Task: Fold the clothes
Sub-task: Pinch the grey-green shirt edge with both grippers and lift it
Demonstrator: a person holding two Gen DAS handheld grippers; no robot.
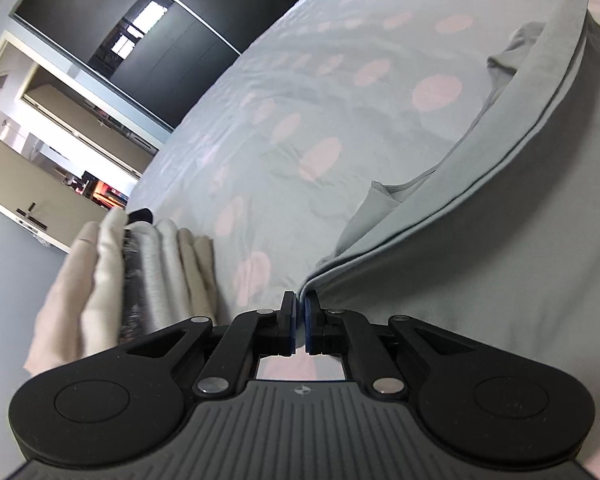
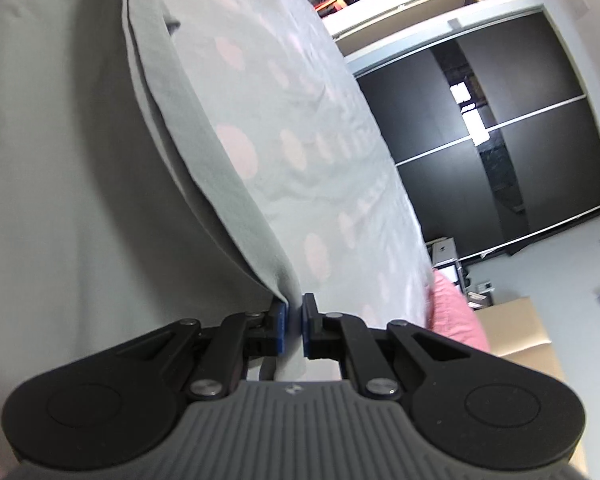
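folded stack (image 1: pixel 140 276) – left view, pink cloth (image 2: pixel 456 312) – right

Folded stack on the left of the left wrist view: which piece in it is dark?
The dark mottled piece, sandwiched between cream pieces and a light grey one.

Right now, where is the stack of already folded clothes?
In the left wrist view, the folded stack sits low on the left of the dotted bedsheet, near the bed's edge, left of the left gripper.
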